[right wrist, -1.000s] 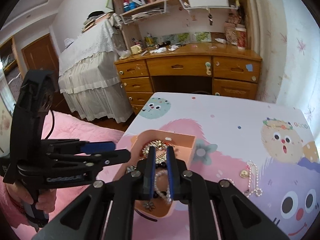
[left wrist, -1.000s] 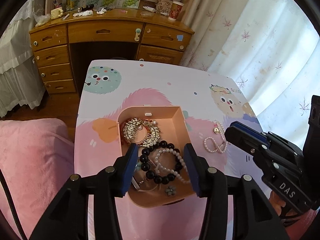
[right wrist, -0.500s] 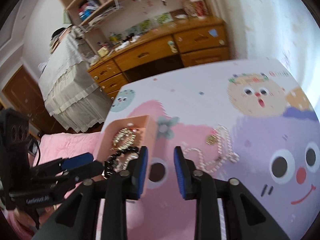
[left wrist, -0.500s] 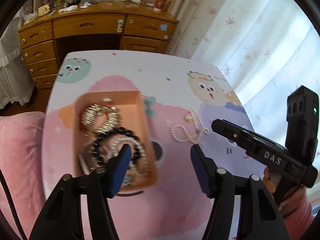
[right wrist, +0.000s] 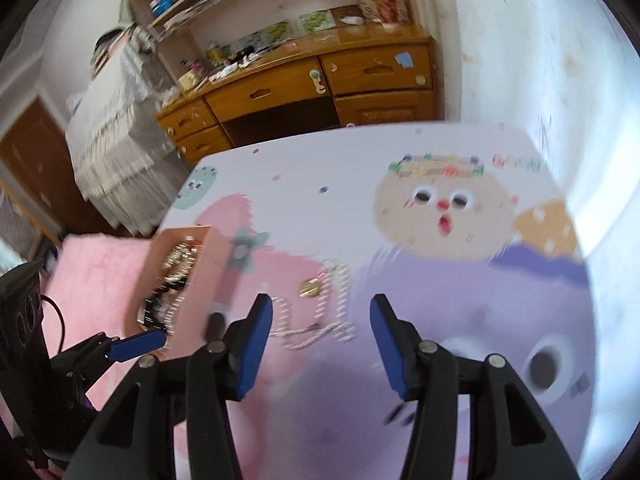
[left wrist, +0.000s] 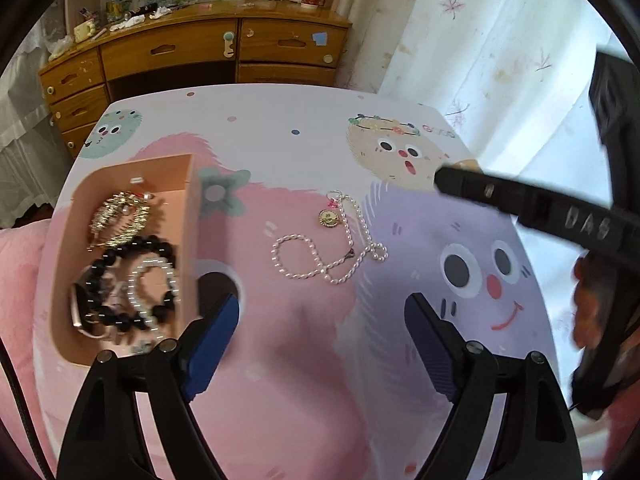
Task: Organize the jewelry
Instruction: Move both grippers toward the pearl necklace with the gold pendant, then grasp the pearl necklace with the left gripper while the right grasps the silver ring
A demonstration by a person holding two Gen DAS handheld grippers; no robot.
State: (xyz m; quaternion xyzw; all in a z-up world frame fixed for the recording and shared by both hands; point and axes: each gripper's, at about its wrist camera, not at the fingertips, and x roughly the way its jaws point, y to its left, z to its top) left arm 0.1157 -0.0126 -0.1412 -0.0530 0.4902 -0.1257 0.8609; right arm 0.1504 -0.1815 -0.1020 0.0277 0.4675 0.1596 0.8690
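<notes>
A pearl necklace [left wrist: 335, 280] with a gold pendant [left wrist: 329, 218] lies loose on the cartoon-print table [left wrist: 280, 128]. Left of it stands a peach box [left wrist: 176, 176] holding a gold bracelet [left wrist: 120, 216], a black bead bracelet [left wrist: 160, 246] and a pearl bracelet. My left gripper [left wrist: 322, 316] hovers just short of the necklace, its jaws opening with nothing between them. My right gripper [right wrist: 320, 316] is also opening and empty, with the blurred necklace [right wrist: 343, 284] just beyond its tips and the box [right wrist: 212, 264] to its left. It reaches in from the right [left wrist: 520, 204] in the left wrist view.
A wooden desk [left wrist: 224, 48] with drawers and clutter stands beyond the table's far edge. A pink bed cover [left wrist: 16, 280] lies to the left and a pale curtain [left wrist: 500, 60] hangs to the right. A person's hand [left wrist: 588, 304] holds the right gripper.
Both grippers have moved right, from over the box to the pearl necklace, and both have opened wider. The jewelry in the box stays where it lay.
</notes>
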